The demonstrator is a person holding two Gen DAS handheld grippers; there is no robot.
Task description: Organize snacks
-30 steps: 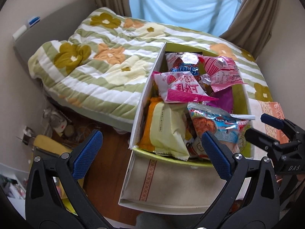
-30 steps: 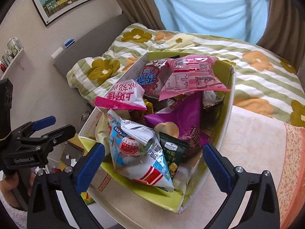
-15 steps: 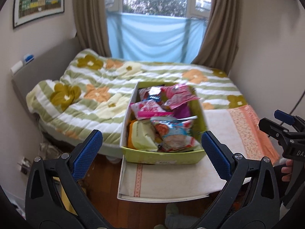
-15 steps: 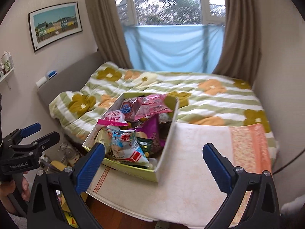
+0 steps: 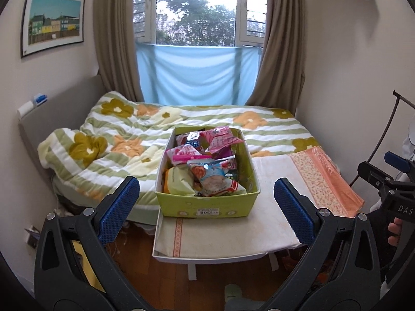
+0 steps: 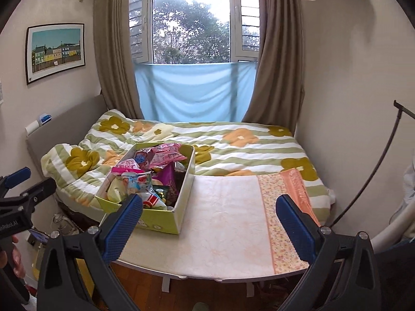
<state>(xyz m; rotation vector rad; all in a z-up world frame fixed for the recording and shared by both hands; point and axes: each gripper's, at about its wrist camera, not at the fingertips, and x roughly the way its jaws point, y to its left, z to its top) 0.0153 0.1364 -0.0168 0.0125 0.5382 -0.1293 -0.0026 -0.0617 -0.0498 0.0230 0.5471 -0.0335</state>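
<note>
On the table's (image 5: 269, 202) left end sits my green box (image 5: 207, 204), heaped with snack packets (image 5: 215, 178). Left gripper (image 5: 206, 210) and right gripper (image 6: 208, 224) both gape wide, holding nothing, well apart from it.

You get soft daylight from the window (image 5: 197, 10), which glows too white at the top, while both round pictures bend at the edges, go black in the corners and stay sharp.
</note>
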